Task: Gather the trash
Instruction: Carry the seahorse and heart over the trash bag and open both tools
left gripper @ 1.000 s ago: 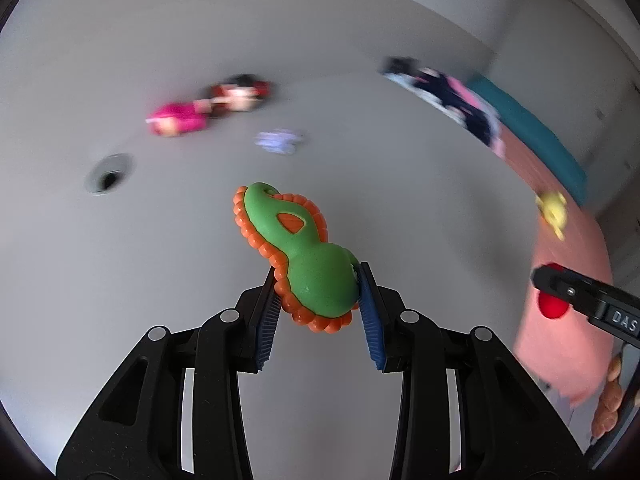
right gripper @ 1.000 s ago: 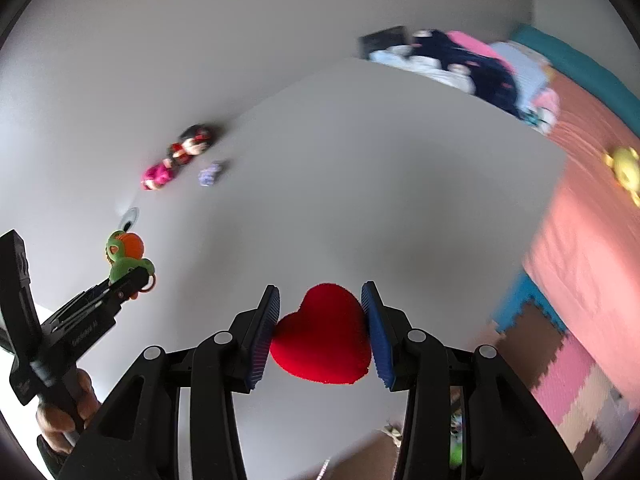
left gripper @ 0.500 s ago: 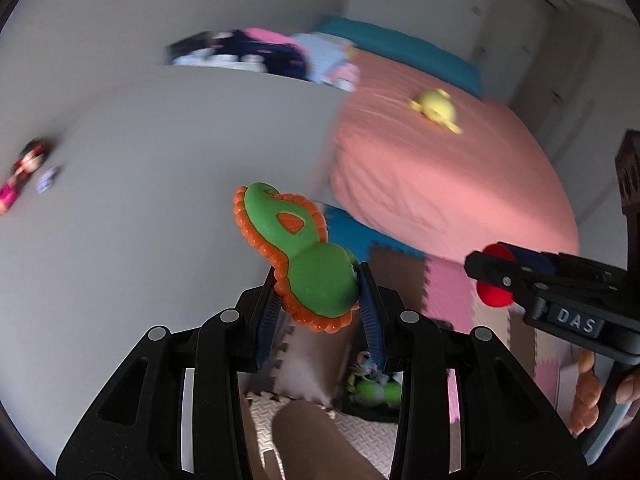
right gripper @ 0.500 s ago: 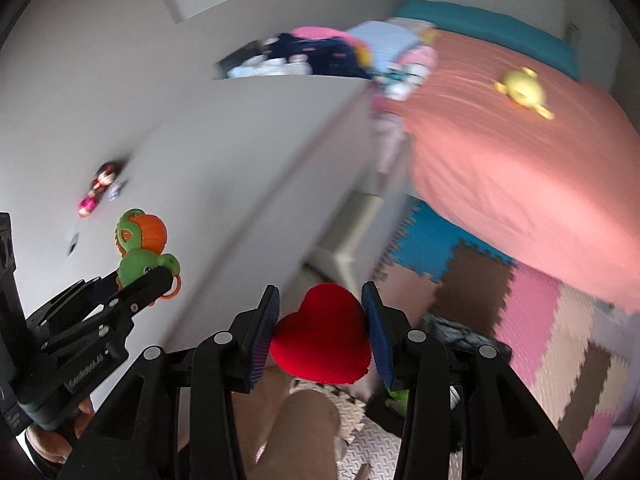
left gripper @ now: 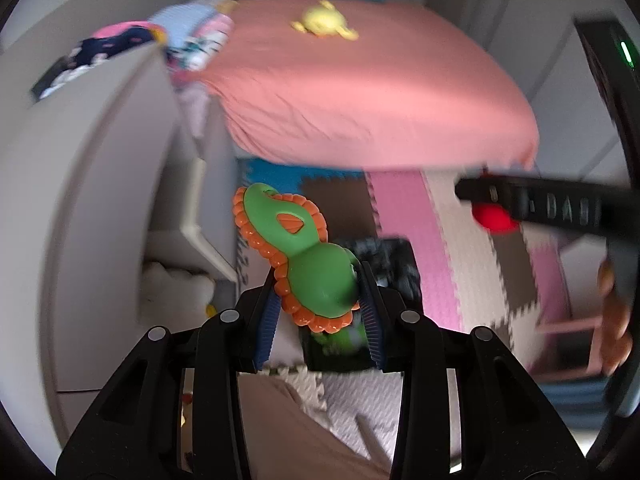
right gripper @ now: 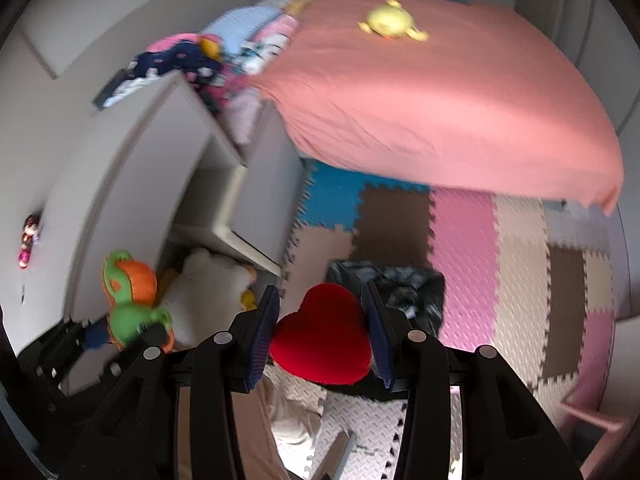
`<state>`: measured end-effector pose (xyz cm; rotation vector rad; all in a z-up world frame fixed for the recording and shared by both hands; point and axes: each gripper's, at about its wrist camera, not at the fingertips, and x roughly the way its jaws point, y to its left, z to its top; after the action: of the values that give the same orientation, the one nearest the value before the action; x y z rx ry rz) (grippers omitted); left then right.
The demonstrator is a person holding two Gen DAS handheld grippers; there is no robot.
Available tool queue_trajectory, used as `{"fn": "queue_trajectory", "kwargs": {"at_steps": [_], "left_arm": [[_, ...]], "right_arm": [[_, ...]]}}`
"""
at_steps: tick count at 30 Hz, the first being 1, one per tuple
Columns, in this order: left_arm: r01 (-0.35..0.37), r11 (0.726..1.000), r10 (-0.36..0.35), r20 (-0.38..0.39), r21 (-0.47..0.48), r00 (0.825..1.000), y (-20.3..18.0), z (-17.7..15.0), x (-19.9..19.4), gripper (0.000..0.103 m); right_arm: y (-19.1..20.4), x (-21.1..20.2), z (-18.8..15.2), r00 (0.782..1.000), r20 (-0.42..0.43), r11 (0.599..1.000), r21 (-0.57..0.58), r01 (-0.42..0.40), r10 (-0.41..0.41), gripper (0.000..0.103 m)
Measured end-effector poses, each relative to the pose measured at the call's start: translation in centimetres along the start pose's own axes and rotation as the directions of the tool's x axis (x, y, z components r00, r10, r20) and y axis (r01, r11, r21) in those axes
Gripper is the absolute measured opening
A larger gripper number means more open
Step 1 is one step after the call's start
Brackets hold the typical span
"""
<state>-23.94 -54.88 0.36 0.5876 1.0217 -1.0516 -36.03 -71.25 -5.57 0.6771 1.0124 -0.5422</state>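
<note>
Right wrist view shows a wide bed with a salmon-pink sheet above a patchwork foam-tile floor. Lower down, the right gripper clasps a red plush heart, while the left gripper pinches a green rubber toy with orange frills.

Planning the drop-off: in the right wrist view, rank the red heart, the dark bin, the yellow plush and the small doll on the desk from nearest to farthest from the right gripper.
1. red heart, between the right gripper fingers.
2. dark bin, just behind it on the floor.
3. small doll, far left on the desk.
4. yellow plush, top, on the bed.
</note>
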Motion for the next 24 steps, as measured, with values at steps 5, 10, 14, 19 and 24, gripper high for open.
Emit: {"fn": "queue_trajectory", "kwargs": {"at_steps": [5,10,14,19,24], "left_arm": [[-0.055,0.989,0.055,-0.001,0.140,0.998,-3.1,-1.1,1.7,0.097],[-0.093,0.983,0.094,0.004,0.161,0.996,-3.1,-1.3,1.9,0.097],[-0.086,0.988,0.087,0.002,0.129,0.996,-2.2,-1.1,1.8,0.097],[-0.077,0.993,0.077,0.004,0.088,0.997,-1.0,-1.1,1.5,0.097],[-0.074,0.996,0.074,0.008,0.042,0.997,0.7,-1.3,0.8,0.097]], "right_arm": [[-2.4,1.6,-0.3,0.993,-0.032,0.990,0.076,0.119,-0.117,0.083],[-2.6,1.8,-0.2,0.996,-0.029,0.993,0.082,0.091,-0.089,0.083],[-2.0,2.1,0.1,0.997,-0.030,0.995,0.063,0.077,-0.075,0.083],[-0.8,2.2,0.5,0.997,-0.035,0.997,0.042,0.069,-0.067,0.083],[1.6,2.2,1.1,0.998,-0.032,0.999,0.008,0.050,-0.049,0.083]]}}
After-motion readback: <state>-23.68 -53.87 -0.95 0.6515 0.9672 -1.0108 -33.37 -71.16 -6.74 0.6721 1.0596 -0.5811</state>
